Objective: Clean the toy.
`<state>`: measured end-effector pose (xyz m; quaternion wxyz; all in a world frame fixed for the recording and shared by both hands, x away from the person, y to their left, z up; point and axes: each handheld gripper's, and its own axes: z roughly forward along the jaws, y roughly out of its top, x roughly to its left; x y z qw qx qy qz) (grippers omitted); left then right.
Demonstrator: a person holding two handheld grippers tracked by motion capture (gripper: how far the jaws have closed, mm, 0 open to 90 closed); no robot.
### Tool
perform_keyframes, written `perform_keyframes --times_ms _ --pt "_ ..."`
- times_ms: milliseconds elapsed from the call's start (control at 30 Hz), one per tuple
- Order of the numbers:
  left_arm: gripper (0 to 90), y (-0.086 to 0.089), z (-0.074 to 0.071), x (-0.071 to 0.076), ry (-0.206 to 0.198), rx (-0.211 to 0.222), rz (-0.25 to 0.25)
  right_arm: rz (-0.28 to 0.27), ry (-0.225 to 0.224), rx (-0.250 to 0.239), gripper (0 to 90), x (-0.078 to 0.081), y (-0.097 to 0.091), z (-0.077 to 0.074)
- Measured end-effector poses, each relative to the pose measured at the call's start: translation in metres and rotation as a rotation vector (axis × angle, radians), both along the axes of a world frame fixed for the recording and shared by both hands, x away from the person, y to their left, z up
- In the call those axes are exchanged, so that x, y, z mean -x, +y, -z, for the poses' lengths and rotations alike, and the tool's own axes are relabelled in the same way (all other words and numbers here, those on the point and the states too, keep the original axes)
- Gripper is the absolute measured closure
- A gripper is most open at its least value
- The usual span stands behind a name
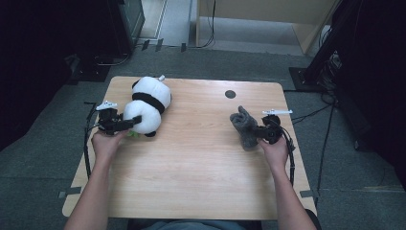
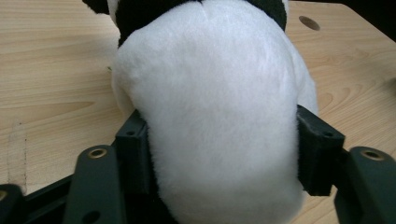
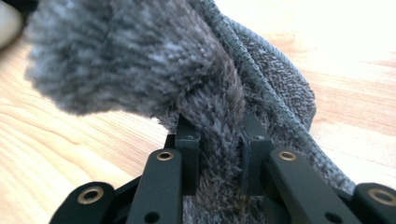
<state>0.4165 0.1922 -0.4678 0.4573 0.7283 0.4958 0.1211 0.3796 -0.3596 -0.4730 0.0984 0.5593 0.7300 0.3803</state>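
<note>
2 soft things sit on the table (image 1: 191, 167): a plush panda (image 1: 148, 105) at the far left and a grey fuzzy cloth (image 1: 244, 127) at the right. The left gripper (image 2: 219, 154) has its wide-set pads pressed into the panda's white body. The right gripper (image 3: 219, 158), nearly closed, pinches a fold of cloth, whose stitched hem shows close up.

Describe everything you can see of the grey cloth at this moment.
The grey cloth is a fluffy, fuzzy towel with a stitched hem, bunched into a crumpled heap. It sits on the right side of the wooden table, one end sticking up. The right gripper is shut on a fold of it, the pile squeezed between the two black jaws. Nothing else touches it.
</note>
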Motion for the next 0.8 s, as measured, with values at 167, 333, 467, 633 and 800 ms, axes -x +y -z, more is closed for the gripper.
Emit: perform_keyframes --times_ms 167,333,467,633,800 --pt "23.2 0.002 0.003 -0.001 0.001 0.012 -0.003 0.0 0.005 0.053 72.0 -0.005 0.004 0.01" --pt "17.9 0.002 0.003 -0.002 -0.001 0.013 0.01 -0.013 0.013 0.059 61.5 -0.008 0.004 0.016" --pt "16.6 0.002 0.003 -0.002 0.004 0.015 0.003 -0.046 0.004 0.049 51.5 -0.009 0.005 0.018" --pt "15.7 -0.002 -0.001 -0.002 0.018 -0.023 -0.002 -0.036 0.002 0.053 45.1 -0.009 0.004 0.015" --pt "13.3 -0.006 -0.006 0.0 0.037 -0.065 0.003 -0.019 0.012 0.053 41.0 -0.007 0.001 0.012"
